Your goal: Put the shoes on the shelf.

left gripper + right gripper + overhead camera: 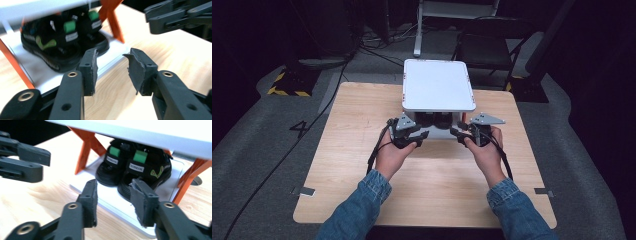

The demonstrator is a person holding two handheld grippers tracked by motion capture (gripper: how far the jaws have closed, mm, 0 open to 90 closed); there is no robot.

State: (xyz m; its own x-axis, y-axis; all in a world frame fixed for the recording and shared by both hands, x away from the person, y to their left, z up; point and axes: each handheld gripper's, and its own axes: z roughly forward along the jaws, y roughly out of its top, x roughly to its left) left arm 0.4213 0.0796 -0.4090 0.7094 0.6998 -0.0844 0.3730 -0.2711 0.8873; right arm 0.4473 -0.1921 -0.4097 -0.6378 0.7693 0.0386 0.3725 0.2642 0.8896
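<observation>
A small white two-level rack (439, 85) with orange legs (86, 147) stands at the table's far middle. A pair of black sandals (132, 172) with green tabs sits on its lower shelf (32, 72), under the top board. My left gripper (410, 135) is at the rack's front left corner, jaws open and empty. My right gripper (468, 134) is at the front right corner, also open and empty. In the left gripper view the sandals (62, 40) lie just beyond the fingertips, with my left gripper (111, 67) aimed at the shelf corner. My right gripper (113, 200) points at the shelf's front edge.
The light wooden table (362, 150) has bare surface in front of and beside the rack. A black folding chair (487, 47) and cables stand on the grey floor beyond the far edge. Both forearms wear denim sleeves (357, 210).
</observation>
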